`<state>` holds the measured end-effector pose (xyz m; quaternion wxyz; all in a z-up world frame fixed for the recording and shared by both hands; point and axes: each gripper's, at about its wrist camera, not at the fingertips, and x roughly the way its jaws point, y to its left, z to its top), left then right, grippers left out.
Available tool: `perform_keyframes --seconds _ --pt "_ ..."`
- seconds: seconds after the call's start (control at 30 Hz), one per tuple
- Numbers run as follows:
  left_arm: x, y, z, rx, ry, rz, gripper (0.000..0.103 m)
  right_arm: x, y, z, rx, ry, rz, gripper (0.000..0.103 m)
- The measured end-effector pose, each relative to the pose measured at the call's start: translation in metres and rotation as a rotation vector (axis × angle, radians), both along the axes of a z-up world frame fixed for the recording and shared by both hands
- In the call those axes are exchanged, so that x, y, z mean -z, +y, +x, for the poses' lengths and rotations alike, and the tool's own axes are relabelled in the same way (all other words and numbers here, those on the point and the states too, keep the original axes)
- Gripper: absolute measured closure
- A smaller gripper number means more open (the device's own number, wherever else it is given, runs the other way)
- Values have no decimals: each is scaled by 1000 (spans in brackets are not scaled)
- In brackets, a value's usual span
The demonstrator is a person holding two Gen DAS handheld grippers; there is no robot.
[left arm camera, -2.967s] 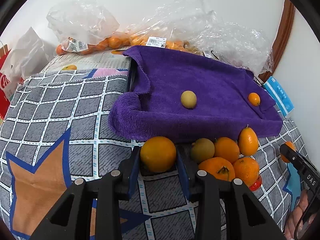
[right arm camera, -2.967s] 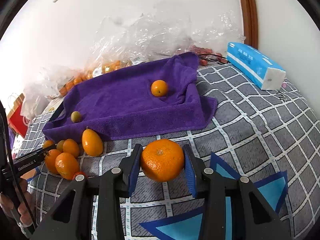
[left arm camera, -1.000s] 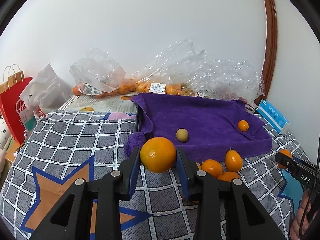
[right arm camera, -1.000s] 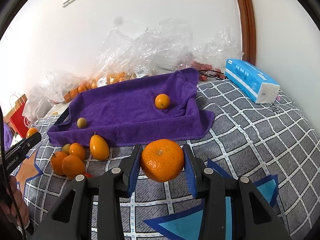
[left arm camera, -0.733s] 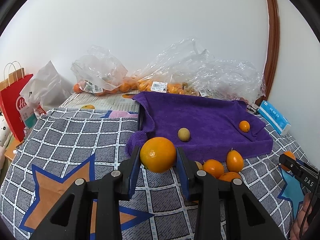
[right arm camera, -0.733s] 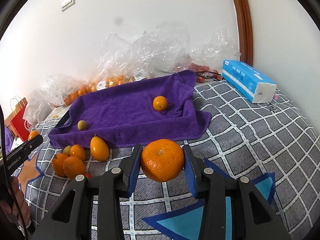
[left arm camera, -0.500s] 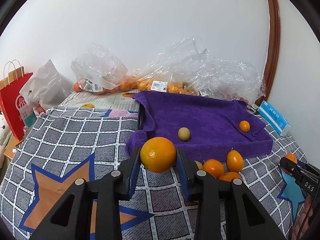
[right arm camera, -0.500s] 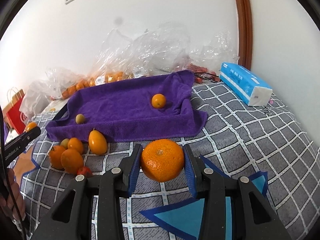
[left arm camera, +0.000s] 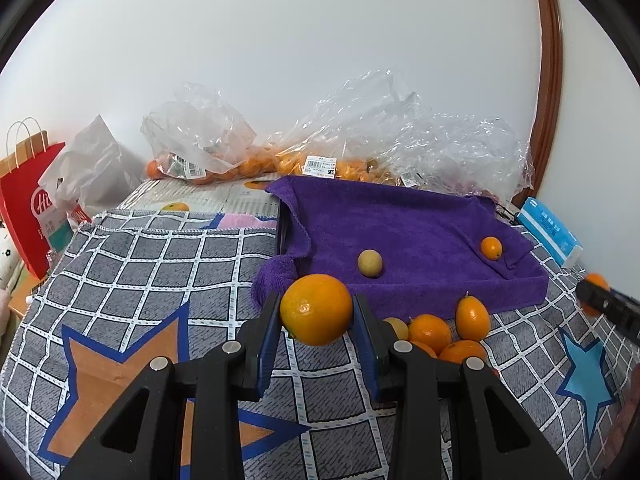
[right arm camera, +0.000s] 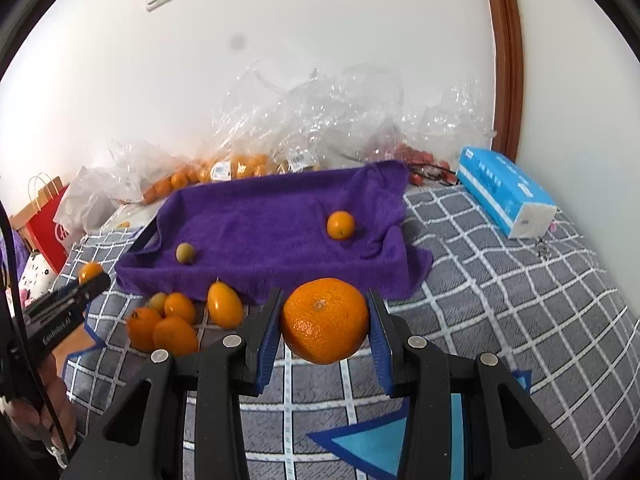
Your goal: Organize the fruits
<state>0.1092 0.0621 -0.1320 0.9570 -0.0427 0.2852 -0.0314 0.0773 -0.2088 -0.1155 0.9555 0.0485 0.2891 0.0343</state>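
**Checked cover, two oranges held above it**

Grey checked cover (left arm camera: 168, 264) with star patches spreads over the surface below a white wall.

- Purple towel (left arm camera: 404, 236), draped over a tray, far centre. On it: one yellow-green fruit (left arm camera: 369, 263) at left, one small orange fruit (left arm camera: 491, 247) at right, well apart.
- Loose pile of small orange fruits (right arm camera: 172, 322) on the cover, just beside the towel's near edge.
- Left gripper (left arm camera: 316, 330): fingers closed on a smooth orange (left arm camera: 316, 309), held clear of the cover, near the towel's left corner.
- Right gripper (right arm camera: 324, 334): fingers closed on a dimpled orange (right arm camera: 324, 325), held above the cover, near the towel's right corner.
- Clear plastic bags (left arm camera: 360, 140) of oranges along the wall, far side.
- Blue tissue pack (right arm camera: 506, 196), far right.
- Red paper bag (left arm camera: 28, 200), far left.
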Motion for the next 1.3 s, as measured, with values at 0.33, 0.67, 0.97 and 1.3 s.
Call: perform_keyframes --seconds 0.33,0.67,0.97,1.3 --pt "0 1 -1 -8 -2 4 70 -12 3 15 -18 -17 -11 63" --pt "1 3 1 -13 12 -3 70 -13 10 34 -41 -16 -36 63" --pt "1 9 9 -19 61 -26 70 -9 16 53 -65 7 -58 63" --pt "-33 -5 30 27 124 -8 70 -8 11 79 -68 30 -85 63"
